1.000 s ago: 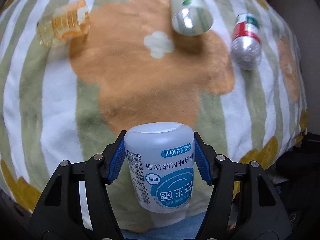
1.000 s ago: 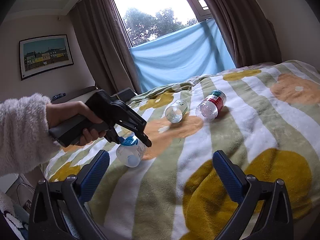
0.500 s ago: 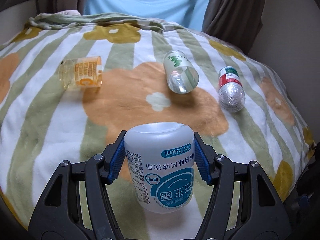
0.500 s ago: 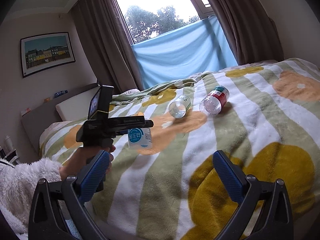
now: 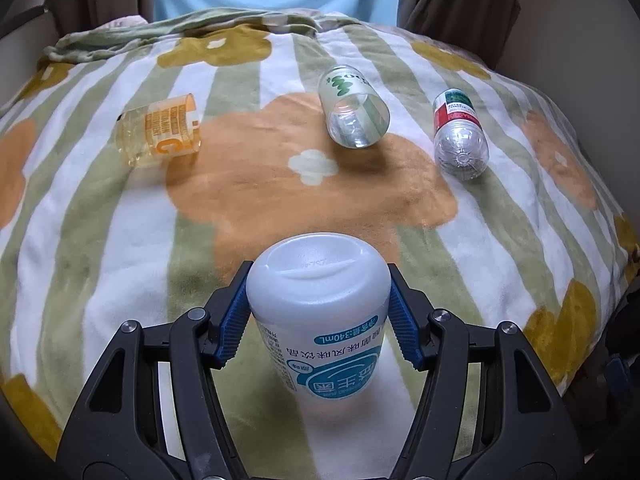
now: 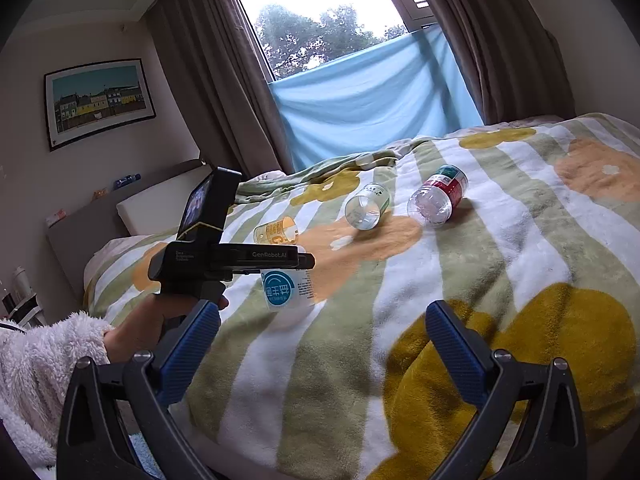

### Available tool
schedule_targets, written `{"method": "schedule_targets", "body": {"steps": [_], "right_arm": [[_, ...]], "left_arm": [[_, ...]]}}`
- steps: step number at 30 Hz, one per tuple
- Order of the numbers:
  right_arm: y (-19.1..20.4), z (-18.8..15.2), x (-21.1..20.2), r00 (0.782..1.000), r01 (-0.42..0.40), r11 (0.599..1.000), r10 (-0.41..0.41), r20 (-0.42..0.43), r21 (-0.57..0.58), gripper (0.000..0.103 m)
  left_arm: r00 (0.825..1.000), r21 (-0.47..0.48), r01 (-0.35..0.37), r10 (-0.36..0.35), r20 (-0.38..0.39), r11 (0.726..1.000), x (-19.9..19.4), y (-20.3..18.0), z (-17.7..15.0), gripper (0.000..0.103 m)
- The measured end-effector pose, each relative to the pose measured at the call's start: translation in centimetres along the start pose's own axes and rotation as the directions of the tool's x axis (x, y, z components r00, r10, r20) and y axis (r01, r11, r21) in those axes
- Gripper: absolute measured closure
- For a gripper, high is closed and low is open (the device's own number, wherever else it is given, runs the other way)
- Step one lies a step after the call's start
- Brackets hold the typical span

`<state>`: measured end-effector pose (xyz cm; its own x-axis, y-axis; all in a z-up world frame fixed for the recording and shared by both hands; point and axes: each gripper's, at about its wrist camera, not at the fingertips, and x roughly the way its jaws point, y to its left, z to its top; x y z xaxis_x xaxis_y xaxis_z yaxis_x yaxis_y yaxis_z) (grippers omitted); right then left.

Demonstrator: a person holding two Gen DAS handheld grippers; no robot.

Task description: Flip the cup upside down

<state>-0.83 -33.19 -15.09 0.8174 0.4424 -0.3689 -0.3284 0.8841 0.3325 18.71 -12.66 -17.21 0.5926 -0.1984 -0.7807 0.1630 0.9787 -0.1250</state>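
Observation:
A white plastic cup [image 5: 320, 312] with a blue label stands upside down, its closed base on top and its mouth down on the blanket. My left gripper [image 5: 320, 312] is shut on it, blue pads pressed to both sides. In the right wrist view the same white cup [image 6: 288, 290] stands on the bed under the left gripper [image 6: 280, 258], which a hand holds level. My right gripper [image 6: 320, 344] hangs open over the near part of the bed, with nothing between its fingers.
Three other cut-bottle cups lie on their sides on the striped blanket [image 5: 100, 240]: an orange one [image 5: 160, 130], a clear green-print one [image 5: 354, 112] and a red-label one [image 5: 460, 136]. The bed's right edge [image 5: 608, 280] drops off. A blue cloth [image 6: 372, 100] hangs under the window.
The left gripper turned from tilted to level, bringing the white cup from slanted in the air to upside down, and lowered it onto the blanket. The right gripper stayed put.

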Motion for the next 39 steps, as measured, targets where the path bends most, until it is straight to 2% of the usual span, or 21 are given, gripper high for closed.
{"method": "schedule_targets", "body": {"steps": [5,7,9,10,12,19,24,28,34,37,39], "right_arm": [[0.1,-0.2,0.5,1.000,-0.010,1.000,0.010,-0.017,0.000,0.000],[0.3,-0.2,0.6,1.000,-0.013,1.000,0.013,-0.019,-0.003,0.000],[0.4,-0.1,0.7,1.000,-0.016,1.000,0.016,-0.020,-0.007,0.000],[0.5,-0.1,0.7,1.000,-0.017,1.000,0.017,-0.021,-0.009,0.000],[0.6,0.0,0.8,1.000,-0.018,1.000,0.018,-0.023,-0.013,0.000],[1.1,-0.1,1.1,0.999,-0.019,1.000,0.018,-0.032,-0.023,0.000],[1.7,0.2,1.2,0.999,-0.011,0.999,0.010,-0.032,-0.033,0.000],[2.3,1.2,1.0,1.000,0.014,0.999,-0.015,-0.022,-0.051,0.000],[4.4,5.0,0.6,0.998,0.053,0.993,-0.049,0.037,-0.110,0.000],[6.0,7.5,0.2,0.994,0.081,0.986,-0.070,0.084,-0.146,0.000],[7.3,9.1,0.1,0.989,0.116,0.979,-0.097,0.115,-0.170,0.000]], "left_arm": [[1.000,0.013,0.001,0.000,-0.024,1.000,-0.4,-0.1,-0.3,0.043],[0.999,0.018,0.020,-0.019,-0.039,1.000,-0.5,-0.3,-0.5,0.039],[0.999,0.020,-0.001,0.002,-0.049,1.000,-0.4,-0.3,-0.8,0.005],[0.999,0.021,-0.012,0.013,-0.036,1.000,-0.6,-0.3,-1.0,0.000],[1.000,0.030,-0.018,0.018,-0.009,0.999,-1.1,-0.4,-1.2,0.000],[0.999,0.085,-0.047,0.047,0.004,0.995,-1.6,-0.9,-1.7,0.000],[0.999,0.085,-0.040,0.040,0.000,0.996,-2.2,-0.7,-1.6,0.000],[0.999,0.077,-0.034,0.032,0.025,0.996,-4.3,0.1,-1.4,0.000],[0.987,0.057,-0.037,0.027,0.160,0.998,-11.0,2.0,0.0,0.000],[0.968,0.046,-0.038,0.025,0.251,0.998,-15.2,2.9,0.7,0.000],[0.948,0.040,-0.048,0.033,0.317,0.998,-18.1,3.6,1.0,0.000]]}}
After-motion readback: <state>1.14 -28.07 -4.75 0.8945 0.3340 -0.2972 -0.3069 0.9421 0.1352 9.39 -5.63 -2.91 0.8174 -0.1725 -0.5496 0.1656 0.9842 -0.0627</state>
